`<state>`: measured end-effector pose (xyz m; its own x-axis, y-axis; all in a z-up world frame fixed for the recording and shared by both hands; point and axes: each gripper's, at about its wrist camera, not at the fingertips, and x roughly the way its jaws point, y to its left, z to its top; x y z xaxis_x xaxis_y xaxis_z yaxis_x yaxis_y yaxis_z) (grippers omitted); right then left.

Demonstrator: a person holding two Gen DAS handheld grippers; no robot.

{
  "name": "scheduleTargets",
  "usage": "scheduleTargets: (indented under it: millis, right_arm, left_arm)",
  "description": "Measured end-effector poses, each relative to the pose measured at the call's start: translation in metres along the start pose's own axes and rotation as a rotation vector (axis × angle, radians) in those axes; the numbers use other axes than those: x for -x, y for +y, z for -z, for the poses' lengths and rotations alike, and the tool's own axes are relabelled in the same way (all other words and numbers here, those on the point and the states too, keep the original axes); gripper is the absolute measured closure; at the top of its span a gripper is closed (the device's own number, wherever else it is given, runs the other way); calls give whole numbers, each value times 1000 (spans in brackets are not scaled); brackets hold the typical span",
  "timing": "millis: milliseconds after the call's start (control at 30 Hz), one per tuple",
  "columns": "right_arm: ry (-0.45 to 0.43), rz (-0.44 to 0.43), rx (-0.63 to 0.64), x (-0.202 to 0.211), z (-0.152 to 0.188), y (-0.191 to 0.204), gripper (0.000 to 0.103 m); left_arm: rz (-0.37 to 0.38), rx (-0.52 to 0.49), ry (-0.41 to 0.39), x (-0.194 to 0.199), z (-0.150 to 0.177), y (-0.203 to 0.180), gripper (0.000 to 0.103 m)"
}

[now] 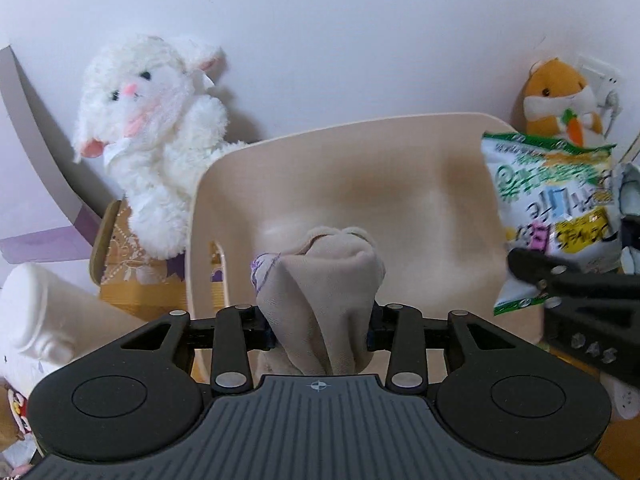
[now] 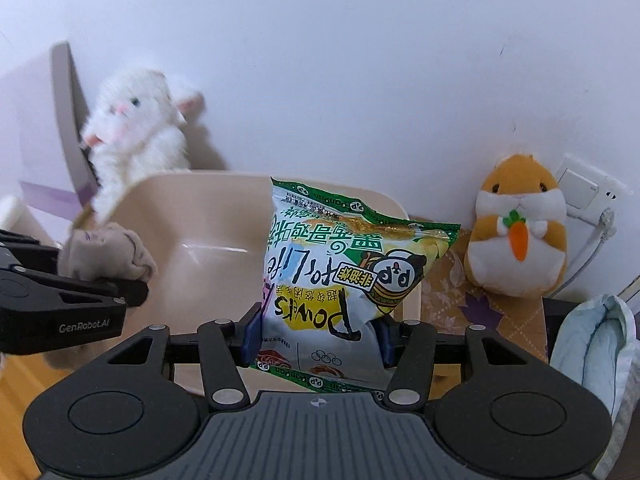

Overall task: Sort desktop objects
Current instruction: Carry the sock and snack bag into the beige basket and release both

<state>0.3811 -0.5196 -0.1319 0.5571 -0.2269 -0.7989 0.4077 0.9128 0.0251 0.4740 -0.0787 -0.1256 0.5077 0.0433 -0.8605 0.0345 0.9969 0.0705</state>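
Over the beige bin (image 1: 400, 184), left wrist view: left claw (image 1: 320, 330) clamps a bunched beige cloth (image 1: 324, 300) between its blue pads, cloth hanging above the bin's interior. Bin is smooth plastic with rounded corners and a handle cut-out on its left wall. White plush lamb (image 1: 156, 136) sits behind the bin's left corner on a yellow patterned surface (image 1: 128, 276). Orange plush hamster (image 1: 560, 96) stands far right against the plain white wall (image 1: 340, 40), wall socket (image 1: 604, 80) just behind it. White container (image 1: 36, 320) lies at lower left. Right claw (image 1: 532, 272) enters from the right edge, closed on the snack bag (image 1: 556, 208).

Right wrist view: right claw (image 2: 316, 338) grips the green-and-white snack bag (image 2: 348, 276) upside down, pads pressed on both sides, bag over the bin's (image 2: 200, 216) right half. Left claw (image 2: 128, 288) comes in from the left with the cloth (image 2: 108, 252) pinched, near the bin's left wall. Lamb (image 2: 136, 136) behind the left corner, hamster (image 2: 520, 232) right of the bin on a patterned cloth cover (image 2: 452, 292), socket (image 2: 580, 192) and a plugged cable on the wall (image 2: 360, 60). Pale blue fabric item (image 2: 596, 344) at right edge. Wooden tabletop (image 2: 16, 408) shows lower left.
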Motion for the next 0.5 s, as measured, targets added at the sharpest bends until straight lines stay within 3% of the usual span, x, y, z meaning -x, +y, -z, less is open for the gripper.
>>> scheduleTargets:
  millis: [133,267,300,333,500]
  right_arm:
    - [54,16,-4,-28,4,0,51]
    - [80,28,2,-43,7,-1,50]
    - [82,34,-1,-44,7,-2,41]
    - [81,31,-6,-44,8,-4,39]
    - [69,47,-28,-42,11,-9,10]
  left_arm:
    - [4,3,28,-20,-2,-3,52]
    - [21,34,37,-31,1,0,33]
    - [16,42,34,-32,2,1,30]
    - [11,47,34,-33,2,1,26]
    - [17,32,31,-33,4,2,24]
